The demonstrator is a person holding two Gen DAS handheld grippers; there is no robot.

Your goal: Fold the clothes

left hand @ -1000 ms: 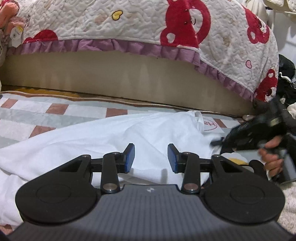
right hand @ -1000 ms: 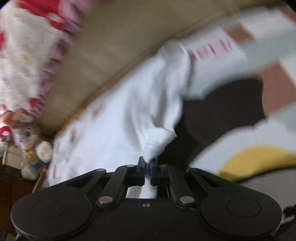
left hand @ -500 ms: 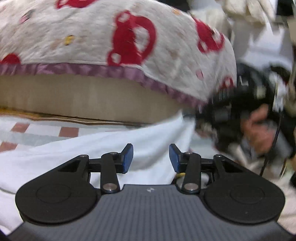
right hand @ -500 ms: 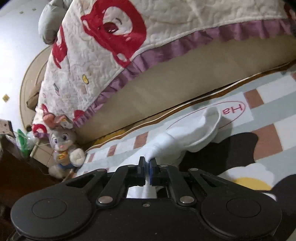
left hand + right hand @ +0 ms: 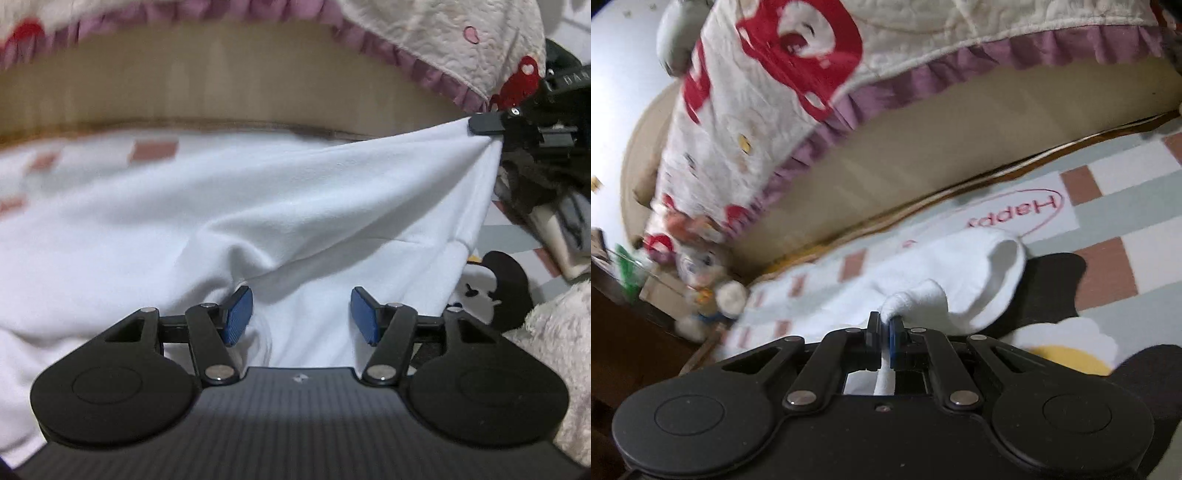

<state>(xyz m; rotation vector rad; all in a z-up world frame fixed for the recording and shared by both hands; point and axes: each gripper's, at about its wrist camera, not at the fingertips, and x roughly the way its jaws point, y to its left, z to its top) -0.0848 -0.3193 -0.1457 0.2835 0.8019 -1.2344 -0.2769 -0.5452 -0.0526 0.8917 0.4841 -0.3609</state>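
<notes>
White garment [image 5: 964,291] in right gripper [image 5: 885,328]

Each gripper, left [image 5: 302,314] and right [image 5: 885,334], is matte black with two round discs and silver pivot screws. Blue ribbed pads [image 5: 238,314] line the fingers. The body is finely ridged.

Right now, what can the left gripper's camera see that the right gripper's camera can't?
Only the left wrist view shows the left gripper, its jaws opening over the cloth with nothing pinched, and the right gripper seen from outside, lifting a corner.

Only the right wrist view shows the plush bunny by the bed, the "Happy" writing on the mat, and the red bears on the quilt.

Both show the white garment, the purple ruffle and the checked mat.
</notes>
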